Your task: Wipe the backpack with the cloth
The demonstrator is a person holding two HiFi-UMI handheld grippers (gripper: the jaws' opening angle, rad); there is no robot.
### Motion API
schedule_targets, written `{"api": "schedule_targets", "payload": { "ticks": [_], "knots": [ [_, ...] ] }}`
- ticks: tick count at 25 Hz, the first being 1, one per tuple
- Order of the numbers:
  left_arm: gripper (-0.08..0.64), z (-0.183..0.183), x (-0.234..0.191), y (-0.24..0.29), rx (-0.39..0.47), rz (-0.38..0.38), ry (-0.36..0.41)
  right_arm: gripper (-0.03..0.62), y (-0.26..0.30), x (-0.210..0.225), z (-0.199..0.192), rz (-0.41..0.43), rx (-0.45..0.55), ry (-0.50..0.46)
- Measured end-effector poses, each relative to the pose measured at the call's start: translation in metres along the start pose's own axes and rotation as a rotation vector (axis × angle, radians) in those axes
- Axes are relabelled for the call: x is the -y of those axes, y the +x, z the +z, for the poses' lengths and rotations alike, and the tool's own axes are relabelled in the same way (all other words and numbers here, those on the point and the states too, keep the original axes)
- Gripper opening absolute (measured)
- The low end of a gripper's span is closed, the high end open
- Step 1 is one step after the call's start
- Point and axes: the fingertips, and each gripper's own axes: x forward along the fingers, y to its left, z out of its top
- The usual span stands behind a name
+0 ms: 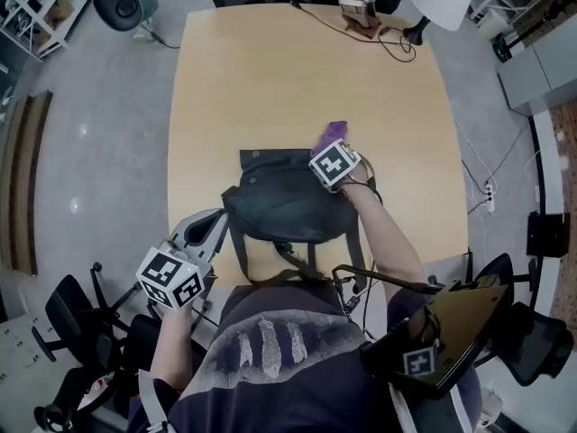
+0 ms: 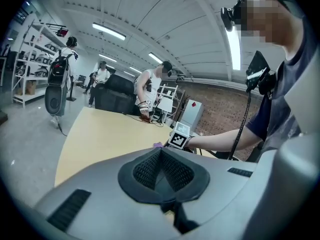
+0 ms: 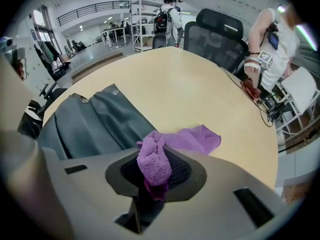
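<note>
Pinching the purple cloth [image 3: 156, 160] between its closed jaws, the right gripper [image 1: 329, 149] is hovering at the far right corner of the backpack [image 1: 288, 201]. A bunched fold of the cloth is sitting up between the pads. Its loose end is trailing forward and spreading flat on the worktop [image 1: 297, 79], just beside the backpack's edge. From the head view only a small purple tip is showing beyond the gripper's marker cube.

The backpack is lying flat on the near part of the worktop, dark and slack. Its flap with two metal snaps is facing away from the person and its straps are running toward the person, over the near edge. In the right gripper view it is filling the left side, with the cloth to its right.

The left gripper [image 1: 216, 219] is being held low off the near left corner of the worktop. Its jaws are pressing together with nothing between them, as its own view is showing. In the head view its tips are pointing at the backpack's near left side, close by it, though whether they are touching it cannot be told.

At the far end of the worktop another person [image 2: 150, 91] is standing with a marker cube on the wrist. A white lamp [image 1: 442, 0] and a dark cable [image 1: 347, 27] are sitting near them, well apart from the backpack.
</note>
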Motion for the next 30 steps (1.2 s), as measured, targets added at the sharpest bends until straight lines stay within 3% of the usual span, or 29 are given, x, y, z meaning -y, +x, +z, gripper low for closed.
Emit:
{"api": "schedule_targets", "payload": {
  "ticks": [5,10,16,22,25,30],
  "knots": [
    [0.008,-0.006,-0.009,-0.015,0.017,0.032,-0.027,0.071,0.009,-0.031,0.023,0.062,-0.018,-0.069],
    [0.008,-0.006,-0.02,-0.025,0.032,0.057,-0.041,0.071,0.019,-0.073,0.049,0.175,0.013,-0.053],
    [0.008,-0.01,-0.031,-0.035,0.035,0.079,-0.057,0.071,0.026,-0.118,0.085,0.223,0.041,-0.149],
    [0.008,-0.012,-0.035,-0.044,0.039,0.1,-0.068,0.071,0.03,-0.149,0.104,0.332,0.081,-0.103],
    [0.008,-0.014,-0.037,-0.047,0.037,0.106,-0.07,0.071,0.032,-0.15,0.109,0.34,0.09,-0.064],
    [0.008,-0.014,-0.037,-0.048,0.037,0.111,-0.07,0.071,0.026,-0.187,0.135,0.459,0.166,-0.062]
  ]
}}
